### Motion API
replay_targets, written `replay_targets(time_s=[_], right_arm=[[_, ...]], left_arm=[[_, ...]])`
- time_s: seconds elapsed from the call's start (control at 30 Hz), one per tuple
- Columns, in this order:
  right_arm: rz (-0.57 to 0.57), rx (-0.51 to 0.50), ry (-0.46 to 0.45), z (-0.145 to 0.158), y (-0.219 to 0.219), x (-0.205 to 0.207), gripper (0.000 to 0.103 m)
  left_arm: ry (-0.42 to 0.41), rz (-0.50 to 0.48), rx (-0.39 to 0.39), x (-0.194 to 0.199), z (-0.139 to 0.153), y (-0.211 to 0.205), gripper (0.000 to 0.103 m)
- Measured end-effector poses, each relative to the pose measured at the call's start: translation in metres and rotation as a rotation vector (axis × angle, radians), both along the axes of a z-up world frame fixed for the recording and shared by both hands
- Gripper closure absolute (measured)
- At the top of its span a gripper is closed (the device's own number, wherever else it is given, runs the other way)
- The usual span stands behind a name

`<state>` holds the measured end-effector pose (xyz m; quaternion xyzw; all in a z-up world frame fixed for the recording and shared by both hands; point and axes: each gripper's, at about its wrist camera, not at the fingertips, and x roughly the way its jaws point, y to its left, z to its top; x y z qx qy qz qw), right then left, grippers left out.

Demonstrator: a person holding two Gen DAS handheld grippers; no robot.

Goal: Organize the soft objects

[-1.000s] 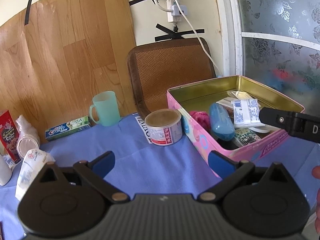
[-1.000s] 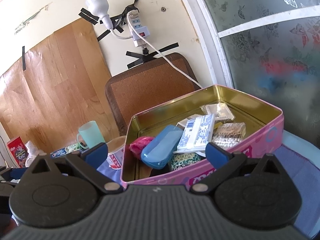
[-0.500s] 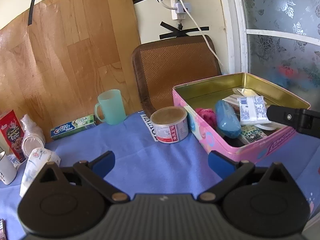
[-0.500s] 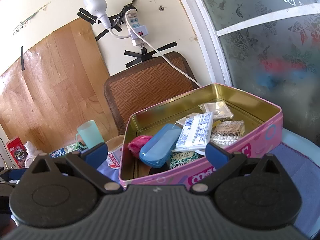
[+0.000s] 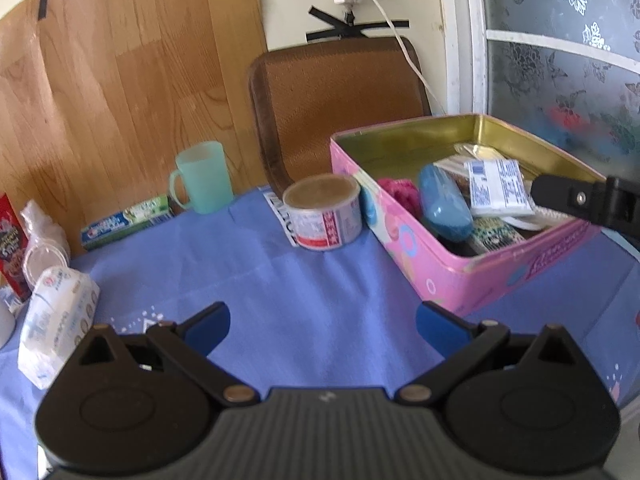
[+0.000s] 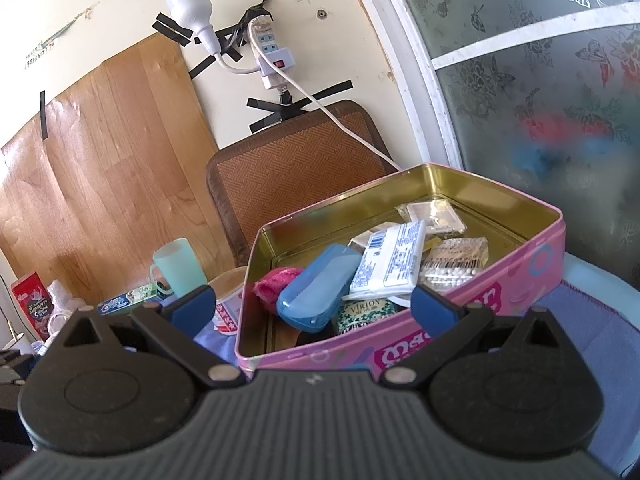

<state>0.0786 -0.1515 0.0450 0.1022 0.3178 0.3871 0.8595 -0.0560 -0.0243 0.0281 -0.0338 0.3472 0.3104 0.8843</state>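
**Left tool drawn back from the tin, both sets of fingers spread and empty**

Compared with a second ago, my left gripper (image 5: 322,326) sits further back over the blue tablecloth (image 5: 280,292), so more cloth and more of the soft white tissue pack (image 5: 56,320) at its left side come into view; my right gripper (image 6: 312,306) has barely shifted in front of the pink tin (image 6: 516,280).

Between my left tool and the tin stands a round can (image 5: 323,212), just beside the tin's near corner. Behind it are a mint cup (image 5: 204,178), a toothpaste box (image 5: 126,220) and a brown chair back (image 5: 340,108). A red carton (image 5: 10,240) and a stack of clear plastic cups (image 5: 42,244) crowd the far left. From the left view, the black body of my right tool crosses the tin's right edge.

Inside the tin lie a pink fluffy cloth (image 6: 276,282), a blue case (image 6: 318,292) leaning over it, a white tissue packet (image 6: 390,264) on top, a green tin (image 6: 366,314), a box of cotton swabs (image 6: 456,260) and a clear packet (image 6: 432,214) at the back.

Both tools are released, fingers wide apart, gripping nothing.
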Motion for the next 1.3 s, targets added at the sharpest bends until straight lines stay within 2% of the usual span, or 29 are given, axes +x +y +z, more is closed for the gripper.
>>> replay_targets(time_s=[0.4, 1.3], right_arm=[[0.007, -0.004, 0.015, -0.004, 0.001, 0.001, 0.000], [0.002, -0.002, 0.022, -0.006, -0.001, 0.002, 0.000]], left_arm=[[0.049, -0.002, -0.065, 0.004, -0.013, 0.005, 0.000], [0.079, 0.000, -0.099, 0.006, -0.021, 0.006, 0.000]])
